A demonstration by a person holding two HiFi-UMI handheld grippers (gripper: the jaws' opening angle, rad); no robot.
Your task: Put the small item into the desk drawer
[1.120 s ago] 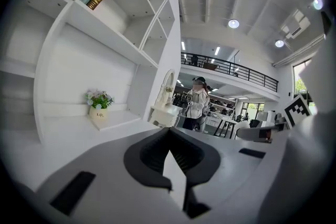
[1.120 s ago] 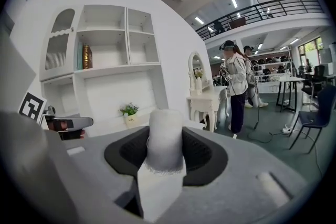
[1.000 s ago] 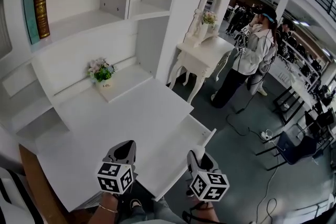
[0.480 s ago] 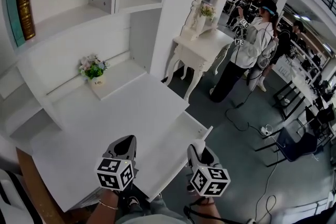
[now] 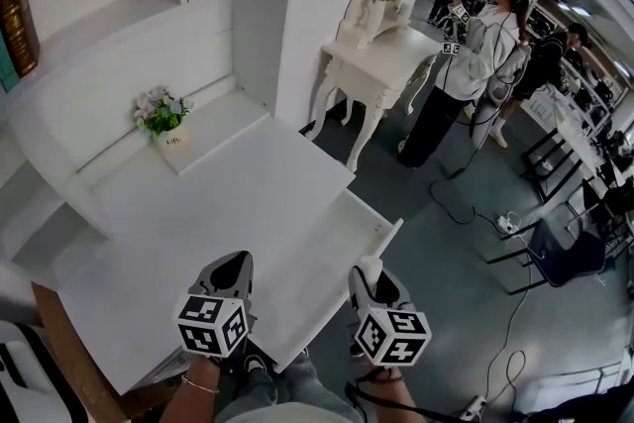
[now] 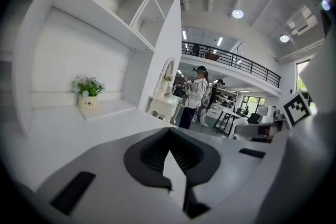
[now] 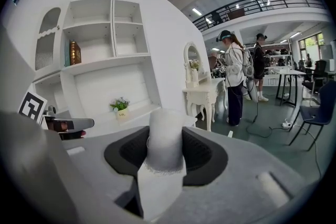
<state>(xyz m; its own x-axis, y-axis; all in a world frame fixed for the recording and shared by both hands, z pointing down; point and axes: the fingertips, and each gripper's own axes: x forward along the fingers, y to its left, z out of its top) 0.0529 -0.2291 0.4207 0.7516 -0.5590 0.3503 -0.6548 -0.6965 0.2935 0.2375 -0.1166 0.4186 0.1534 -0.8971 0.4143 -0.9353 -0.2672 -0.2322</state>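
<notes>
Small item (image 7: 166, 131): it is a white, rounded cylinder pinched between the jaws of the right gripper (image 7: 166, 153). Its long axis runs along the jaws, and its rounded end sticks out past them, pointing forward and away from the person. The lower part of the item is hidden between the pads.

Left gripper (image 6: 169, 136) is beside the right one, to its left. Its jaws are pressed together at the tips and hold nothing.

Desk drawer (image 5: 382, 241) is pulled out. It lies under and a little to the left of the right gripper, between the two grippers, and only its white bottom shows inside. The item is above the front edge of the drawer, not inside it.

Compared with one second ago, both grippers keep almost the same place and the item is in the same grip. The view has turned, so the books (image 5: 14, 15) on the shelf now sit at the left border.

Ahead of the left gripper is the white desk top (image 5: 228, 203). Further ahead and to the left, a small pot (image 5: 171, 140) with flowers stands on a low ledge. Far ahead of the right gripper stands a white dressing table (image 5: 381, 64), and a person (image 5: 466, 64) is just beside it.
</notes>
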